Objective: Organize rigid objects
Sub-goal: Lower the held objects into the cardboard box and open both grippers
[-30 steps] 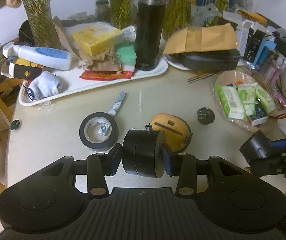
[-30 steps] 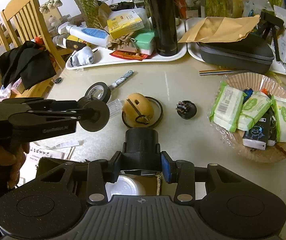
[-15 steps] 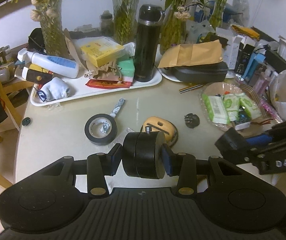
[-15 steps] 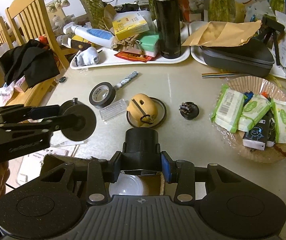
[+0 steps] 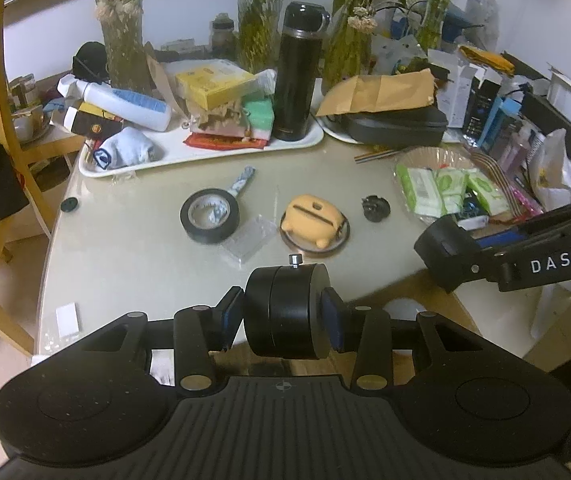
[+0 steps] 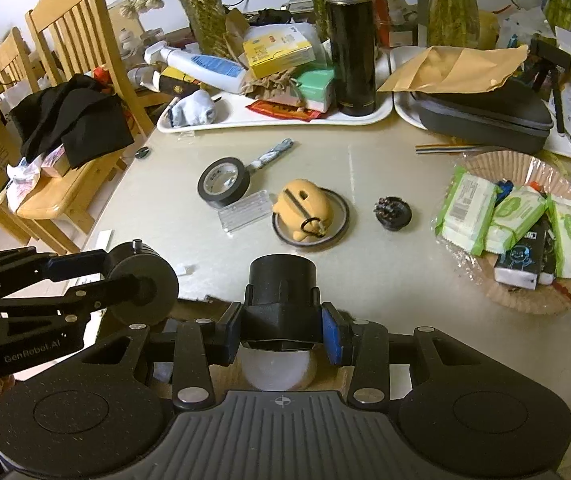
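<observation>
Black round disc [image 5: 287, 311] sits pinched on edge in the left tongs [image 5: 283, 316], held above the tabletop's [image 5: 125, 248] near edge. Farther right, the right tongs [image 6: 281, 326] grip a black cylindrical part [image 6: 281, 284] above that same edge.

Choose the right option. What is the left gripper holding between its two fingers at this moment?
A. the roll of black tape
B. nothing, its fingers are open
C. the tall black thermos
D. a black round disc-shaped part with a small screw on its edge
D: in the left wrist view the left gripper is closed on the black disc-shaped part, while the black tape roll lies on the table and the thermos stands on the white tray.
</observation>
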The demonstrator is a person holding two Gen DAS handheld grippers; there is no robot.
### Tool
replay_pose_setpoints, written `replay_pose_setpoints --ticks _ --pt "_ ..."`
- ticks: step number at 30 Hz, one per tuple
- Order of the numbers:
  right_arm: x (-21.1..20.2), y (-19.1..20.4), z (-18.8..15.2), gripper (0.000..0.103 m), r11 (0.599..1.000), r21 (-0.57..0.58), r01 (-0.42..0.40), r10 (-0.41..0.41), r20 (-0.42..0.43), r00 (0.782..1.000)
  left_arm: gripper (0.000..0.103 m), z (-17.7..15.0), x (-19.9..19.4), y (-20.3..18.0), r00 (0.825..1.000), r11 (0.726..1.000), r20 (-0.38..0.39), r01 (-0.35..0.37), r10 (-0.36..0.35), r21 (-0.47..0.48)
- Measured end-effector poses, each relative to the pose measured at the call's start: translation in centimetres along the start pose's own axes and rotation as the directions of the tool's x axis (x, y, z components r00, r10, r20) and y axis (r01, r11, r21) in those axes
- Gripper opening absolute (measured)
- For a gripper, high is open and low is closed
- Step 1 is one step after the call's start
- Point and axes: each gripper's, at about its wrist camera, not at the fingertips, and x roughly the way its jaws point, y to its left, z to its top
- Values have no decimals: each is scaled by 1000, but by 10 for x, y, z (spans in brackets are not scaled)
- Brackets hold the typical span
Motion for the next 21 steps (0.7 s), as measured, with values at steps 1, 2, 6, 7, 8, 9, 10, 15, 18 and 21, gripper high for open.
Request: replay_pose_setpoints --ticks 1,2,6,7,8,9,10,15,18,21 --pt "0 1 -2 44 1000 -3 -1 1 -3 1000 41 -2 -2 -1 1000 1000 -2 -1 1 -1" --pt "0 3 -5 44 1000 -5 -2 2 -6 1000 41 -5 -3 -1 1000 1000 -5 -1 1 -2" --pt "-2 8 -14 44 1000 -12 -10 10 -15 1000 41 -15 -9 -2 1000 1000 -22 -3 2 -11" --pt "-2 9 -16 44 1000 -13 -12 12 -18 1000 41 -17 -10 -2 1000 1000 -29 -5 5 -14" --pt "-2 10 -18 44 1000 -14 -13 13 -20 1000 41 -21 -11 -3 999 1000 -36 -9 8 -17" --pt "-2 11 -20 44 1000 -18 -15 14 -23 1000 41 -24 -12 -3 999 1000 -45 -11 10 -19" --pt "-2 13 -21 44 1000 -21 -16 15 -25 1000 41 -27 -12 -4 999 1000 -53 -11 10 -20" --pt "-2 16 -31 44 1000 -18 -21 20 -39 999 41 -40 -16 -7 997 1000 -82 -13 11 -19" --pt "-2 19 -37 44 1000 -18 -24 23 -44 999 41 -48 -18 -8 995 1000 -97 -13 11 -23" --pt "-3 22 -44 44 999 -17 -29 28 -53 998 41 -55 -20 -9 993 1000 -114 -5 3 -21"
